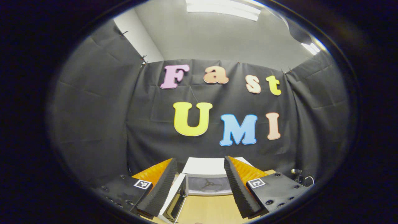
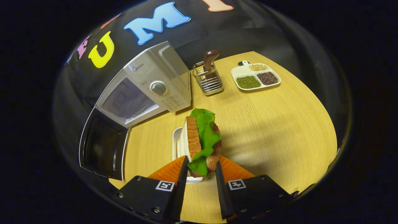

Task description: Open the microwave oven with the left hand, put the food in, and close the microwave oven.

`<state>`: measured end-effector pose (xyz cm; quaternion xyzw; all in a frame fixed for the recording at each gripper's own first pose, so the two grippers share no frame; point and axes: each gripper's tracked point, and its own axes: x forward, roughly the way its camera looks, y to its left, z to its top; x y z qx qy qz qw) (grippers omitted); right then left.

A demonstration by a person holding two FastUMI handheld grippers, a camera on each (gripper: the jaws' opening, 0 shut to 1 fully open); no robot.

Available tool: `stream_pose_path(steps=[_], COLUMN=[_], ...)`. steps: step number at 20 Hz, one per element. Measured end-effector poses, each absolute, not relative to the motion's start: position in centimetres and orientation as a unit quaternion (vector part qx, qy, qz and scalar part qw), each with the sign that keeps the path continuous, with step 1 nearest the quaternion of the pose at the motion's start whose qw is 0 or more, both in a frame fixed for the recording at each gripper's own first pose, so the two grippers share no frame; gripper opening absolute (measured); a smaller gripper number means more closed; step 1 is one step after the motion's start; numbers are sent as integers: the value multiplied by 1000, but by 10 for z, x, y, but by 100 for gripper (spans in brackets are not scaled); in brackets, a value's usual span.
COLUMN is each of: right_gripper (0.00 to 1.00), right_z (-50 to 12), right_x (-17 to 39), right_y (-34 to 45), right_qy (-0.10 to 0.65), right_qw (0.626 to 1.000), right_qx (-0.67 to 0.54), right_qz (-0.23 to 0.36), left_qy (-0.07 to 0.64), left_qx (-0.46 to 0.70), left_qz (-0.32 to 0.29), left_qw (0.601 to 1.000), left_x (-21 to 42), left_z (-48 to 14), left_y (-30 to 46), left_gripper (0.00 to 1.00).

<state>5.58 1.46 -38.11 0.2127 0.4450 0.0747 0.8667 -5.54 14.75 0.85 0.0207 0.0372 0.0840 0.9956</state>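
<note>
Left gripper [image 1: 200, 186]: fingers spread wide, nothing btwn them. Microwave oven [image 1: 206, 177] ahead on worktop [image 1: 208, 210], door [image 1: 174, 199] swung open to left, turntable visible inside.

White microwave oven [image 2: 146, 90] stands with door [image 2: 102, 144] swung open; bread-and-lettuce sandwich [image 2: 200, 140] stands on edge near its front.

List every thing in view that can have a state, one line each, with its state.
Microwave door: swung open to the left.
Microwave cavity: nothing on the turntable.
Sandwich: on edge, gripped, above a white plate.
Right gripper: shut on the sandwich.
Left gripper: open, holding nothing.
Divided tray: compartments filled with beans.
Wire holder: upright, dark-handled tool inside.
</note>
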Motion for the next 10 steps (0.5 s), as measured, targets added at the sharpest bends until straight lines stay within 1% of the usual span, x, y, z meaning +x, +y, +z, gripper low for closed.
stream_pose_path(steps=[1,2,3,4,6,10], right_gripper=[30,29,19,19,19,19], right_z=[-380,-374,-370,-369,-358,-327], right_x=[54,54,54,53,53,55], right_y=[16,16,16,17,17,32], right_qy=[448,446,445,443,431,413], right_qw=[865,866,865,864,863,840], right_qx=[211,213,215,220,244,327], right_qz=[78,83,87,91,97,130], left_qy=[42,41,41,41,41,42], left_qx=[22,20,20,19,16,-26], left_qz=[78,72,66,64,65,74], left_qw=[996,996,997,997,997,996], left_x=[-49,-45,-39,-33,-25,-19], left_z=[7,7,9,10,12,13], left_y=[137,124,114,108,100,95], left_gripper=[96,96,96,95,97,96])
